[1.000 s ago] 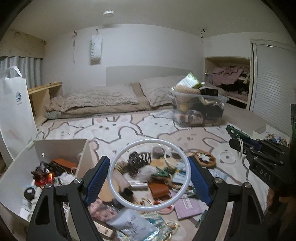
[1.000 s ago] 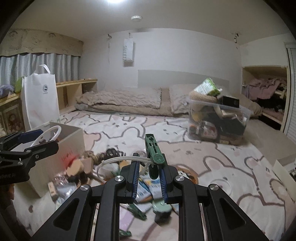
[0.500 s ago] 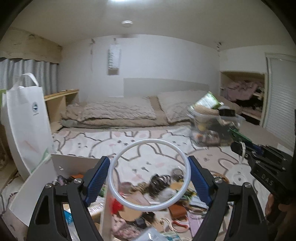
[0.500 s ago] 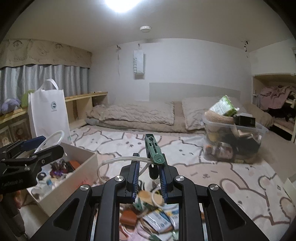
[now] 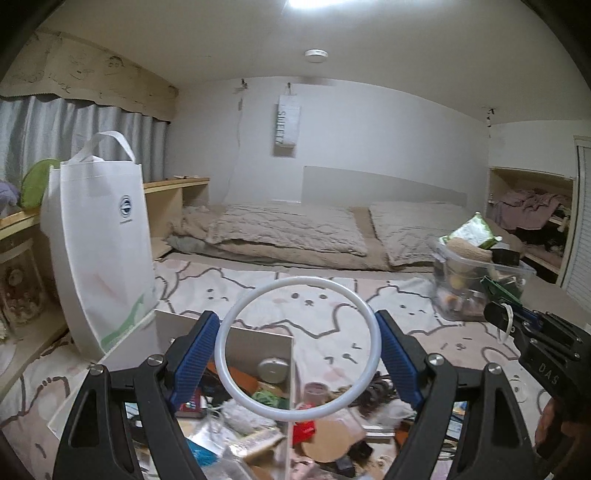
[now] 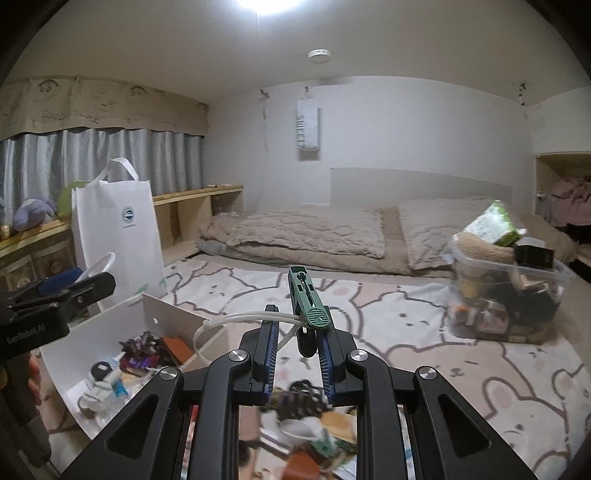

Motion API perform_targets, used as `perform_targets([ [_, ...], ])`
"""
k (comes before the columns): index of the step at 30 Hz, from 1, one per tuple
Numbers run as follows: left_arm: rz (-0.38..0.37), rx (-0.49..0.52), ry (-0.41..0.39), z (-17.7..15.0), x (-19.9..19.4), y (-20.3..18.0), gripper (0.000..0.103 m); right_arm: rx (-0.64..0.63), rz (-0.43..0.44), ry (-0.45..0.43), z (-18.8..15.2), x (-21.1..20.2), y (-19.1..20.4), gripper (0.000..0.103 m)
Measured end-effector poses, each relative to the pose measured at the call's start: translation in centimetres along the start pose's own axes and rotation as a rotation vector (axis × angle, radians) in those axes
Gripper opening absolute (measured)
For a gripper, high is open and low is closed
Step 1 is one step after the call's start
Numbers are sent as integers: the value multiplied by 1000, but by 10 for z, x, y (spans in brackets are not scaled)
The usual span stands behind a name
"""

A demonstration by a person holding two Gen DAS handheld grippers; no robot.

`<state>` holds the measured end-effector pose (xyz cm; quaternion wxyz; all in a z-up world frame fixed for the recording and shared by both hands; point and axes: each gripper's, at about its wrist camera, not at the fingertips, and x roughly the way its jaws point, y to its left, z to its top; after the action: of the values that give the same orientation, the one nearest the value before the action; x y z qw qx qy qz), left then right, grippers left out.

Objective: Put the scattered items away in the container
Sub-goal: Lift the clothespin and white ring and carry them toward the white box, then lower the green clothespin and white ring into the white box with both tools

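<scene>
Both grippers risen; left gripper [image 5: 297, 354] clamps ring [image 5: 236, 384], right gripper [image 6: 295, 349] pinches clip [image 6: 308, 304]; pile below blurred.

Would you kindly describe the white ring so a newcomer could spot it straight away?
Start at the open white box on the bear-print rug. Just above it, the left gripper clamps the white ring, the only large, thin, empty hoop among the small clutter.

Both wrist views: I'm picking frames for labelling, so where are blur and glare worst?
Left wrist view: scattered clutter below the white plastic ring is smeared; ceiling light clips white. Right wrist view: clutter blurred, ceiling light blown out, green clothes peg sharp.
</scene>
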<state>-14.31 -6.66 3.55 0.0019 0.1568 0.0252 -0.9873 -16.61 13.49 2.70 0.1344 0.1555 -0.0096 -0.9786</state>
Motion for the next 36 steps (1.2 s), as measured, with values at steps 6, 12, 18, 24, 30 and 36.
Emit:
perform_targets([
  [6,37,-24,-16,-1,-4,19,84,-4,72,15,1,20,25,21],
  [12,102,-23,-36,-3,-10,39,84,1,141,35,1,37,46,21],
  [18,130,-61,-40,-8,-13,65,84,-18,163,40,2,45,61,21],
  [24,150,-84,-33,-13,-14,86,84,-50,174,64,-1,54,77,21],
  [30,174,-126,-36,-18,-17,109,84,-89,218,97,-4,65,102,21],
  [36,190,-169,-2,-27,-8,131,84,-104,271,142,-5,75,122,21],
])
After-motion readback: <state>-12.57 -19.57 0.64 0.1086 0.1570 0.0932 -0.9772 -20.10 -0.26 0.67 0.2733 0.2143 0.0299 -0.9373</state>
